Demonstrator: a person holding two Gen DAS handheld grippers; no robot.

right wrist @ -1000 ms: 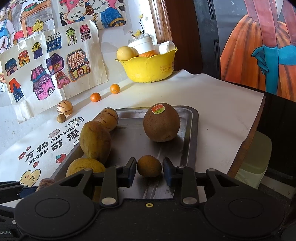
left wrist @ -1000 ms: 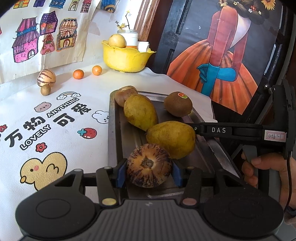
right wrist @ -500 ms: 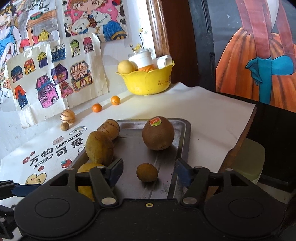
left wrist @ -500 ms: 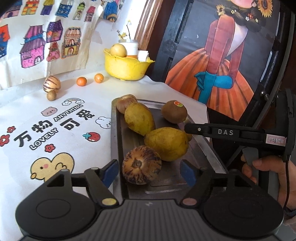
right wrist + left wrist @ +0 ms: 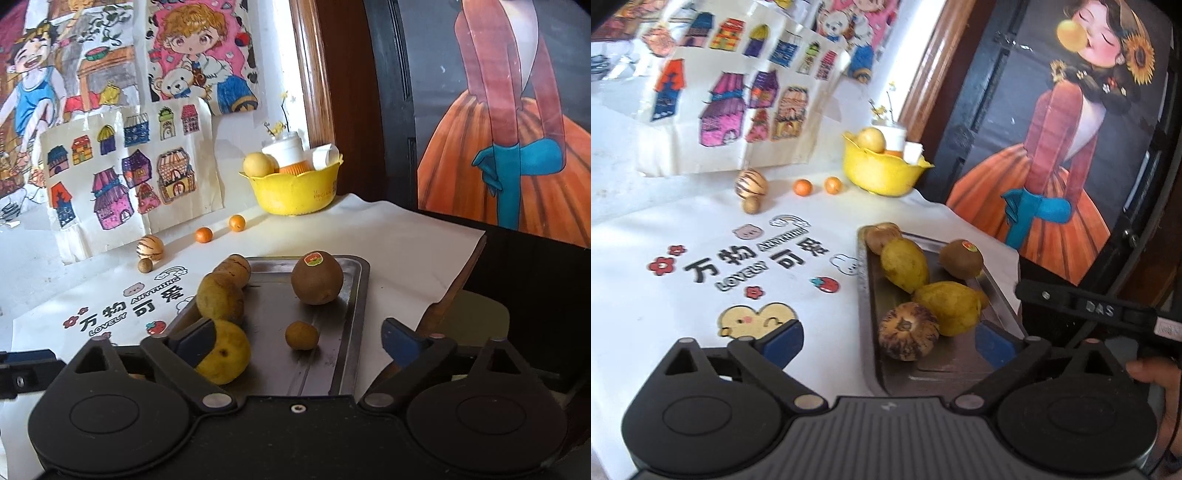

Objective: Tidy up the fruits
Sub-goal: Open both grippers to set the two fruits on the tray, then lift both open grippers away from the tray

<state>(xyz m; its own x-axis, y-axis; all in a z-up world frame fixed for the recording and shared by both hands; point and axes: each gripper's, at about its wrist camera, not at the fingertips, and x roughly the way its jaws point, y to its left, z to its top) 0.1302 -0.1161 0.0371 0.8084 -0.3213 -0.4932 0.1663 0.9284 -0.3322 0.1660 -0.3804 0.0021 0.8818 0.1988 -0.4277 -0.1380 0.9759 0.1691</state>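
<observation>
A metal tray (image 5: 865, 295) holds several fruits. My left gripper (image 5: 886, 343) hangs just above the tray's near end, its jaws still opening. A purple-striped round fruit (image 5: 908, 336) rests on the tray between them, untouched. Behind it lie two yellow-green fruits (image 5: 947, 302), a kiwi with a sticker (image 5: 961, 258) and another striped fruit (image 5: 882, 236). My right gripper (image 5: 298, 340) also has its jaws opening wide. A small brown fruit (image 5: 301, 335) sits free on the tray (image 5: 354, 314) between them.
On the printed tablecloth beyond the tray lie a striped fruit (image 5: 750, 183), a small brown fruit (image 5: 751, 205) and two small oranges (image 5: 802, 187). A yellow bowl (image 5: 882, 173) with fruit and cups stands at the back. The table edge (image 5: 458, 280) drops off on the right.
Both grippers have opened and drawn back and up. The left let go of the purple-striped fruit, the right let go of the small brown fruit. Both fruits stay on the tray.
</observation>
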